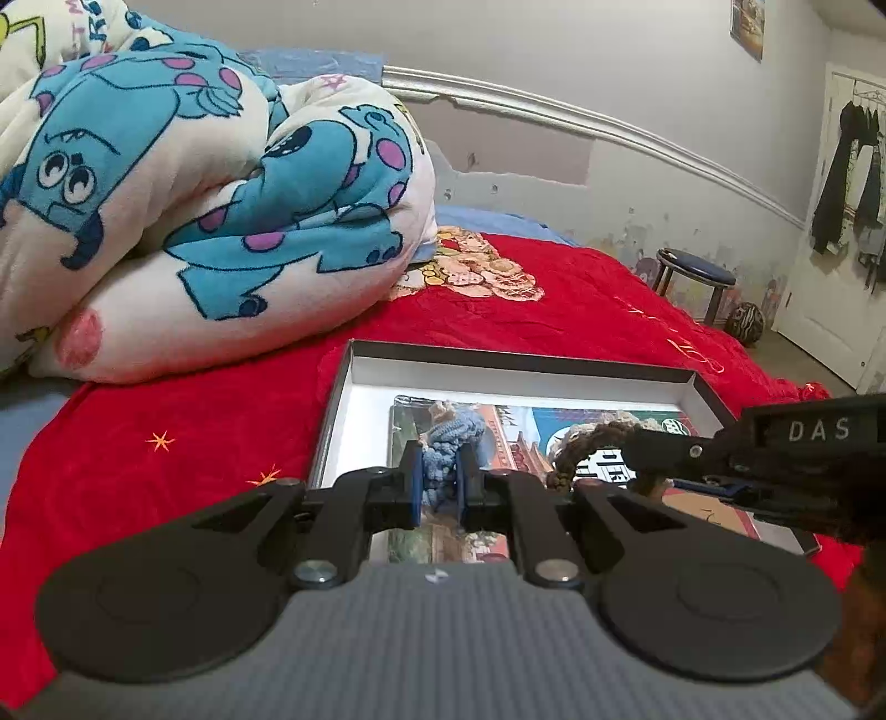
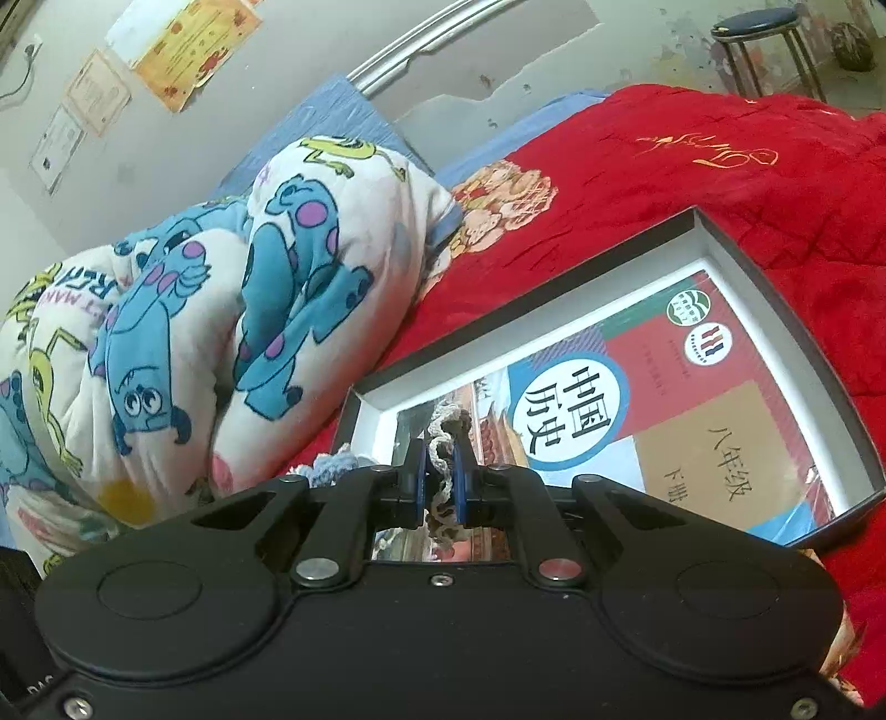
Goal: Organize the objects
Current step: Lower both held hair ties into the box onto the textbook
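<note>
A shallow black box with a white inside (image 1: 498,365) (image 2: 786,310) lies on the red bedspread, with a Chinese history textbook (image 2: 664,399) (image 1: 515,437) flat inside it. My left gripper (image 1: 440,482) is shut on a blue crocheted piece (image 1: 451,437) and holds it over the book at the box's near left. My right gripper (image 2: 440,479) is shut on a beige and brown crocheted piece (image 2: 440,448) over the book; it enters the left wrist view from the right (image 1: 637,448) with the brown piece (image 1: 581,448) hanging from it.
A bundled white quilt with blue monster prints (image 1: 194,194) (image 2: 221,332) lies close to the box's left. The red bedspread (image 1: 166,471) (image 2: 720,166) covers the bed. A blue stool (image 1: 695,274) (image 2: 764,27) stands by the far wall, a door beyond it.
</note>
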{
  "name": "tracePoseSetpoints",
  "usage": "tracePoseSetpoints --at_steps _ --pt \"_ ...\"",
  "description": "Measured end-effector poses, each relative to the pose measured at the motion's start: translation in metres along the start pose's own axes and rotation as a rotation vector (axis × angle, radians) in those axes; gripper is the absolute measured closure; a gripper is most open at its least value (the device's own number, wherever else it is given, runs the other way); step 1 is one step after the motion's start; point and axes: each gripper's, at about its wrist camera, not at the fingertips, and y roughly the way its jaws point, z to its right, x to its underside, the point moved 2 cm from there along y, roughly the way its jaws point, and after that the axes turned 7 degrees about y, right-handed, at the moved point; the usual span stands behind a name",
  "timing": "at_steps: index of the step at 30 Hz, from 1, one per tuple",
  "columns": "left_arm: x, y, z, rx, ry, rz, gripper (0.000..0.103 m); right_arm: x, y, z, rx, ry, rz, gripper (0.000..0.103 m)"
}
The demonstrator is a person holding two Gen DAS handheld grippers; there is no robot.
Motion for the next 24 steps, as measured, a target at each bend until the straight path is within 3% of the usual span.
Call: tracePoseSetpoints --at_steps 5,13,24 --pt "0.002 0.003 -0.005 -0.013 -0.011 -0.017 0.088 -0.002 0.000 -0.001 -0.018 -0.012 -0.006 0.093" --pt "0.011 0.015 -0.011 -0.034 -0.037 -0.108 0.088 0.005 0.011 0.003 -0.021 0.003 -0.051 0.093" --pt "0.013 0.003 -0.010 -0.038 -0.063 -0.202 0.087 0.016 0.010 -0.005 -0.046 0.025 -0.100 0.093"
